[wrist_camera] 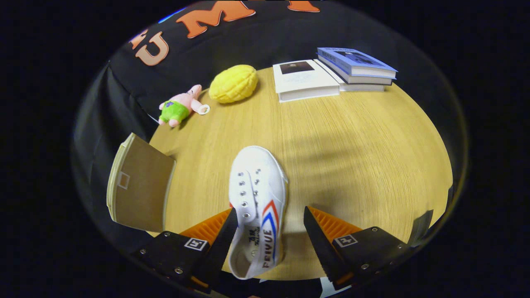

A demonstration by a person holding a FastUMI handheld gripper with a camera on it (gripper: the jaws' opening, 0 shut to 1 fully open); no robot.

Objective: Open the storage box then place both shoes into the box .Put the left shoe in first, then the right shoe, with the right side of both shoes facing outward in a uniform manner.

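Lying between the spread fingers of the open gripper (271, 229), the white canvas shoe (256, 198) points toe-far along the wooden table (352, 136), beside the open cardboard box (138, 186).

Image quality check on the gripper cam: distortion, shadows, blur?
Gripper view: strong fisheye, table edge bows round; soft shadows cross the table beyond the shoe; shoe and books sharp, no glare; tongs open, shoe between them against one finger.

White shoe (256, 198) with red and blue side stripes on a pale wood-grain counter (352, 140); beyond the shoe, a yellow plush (233, 83), a pink-and-green toy (179, 106), white and blue books (356, 63)
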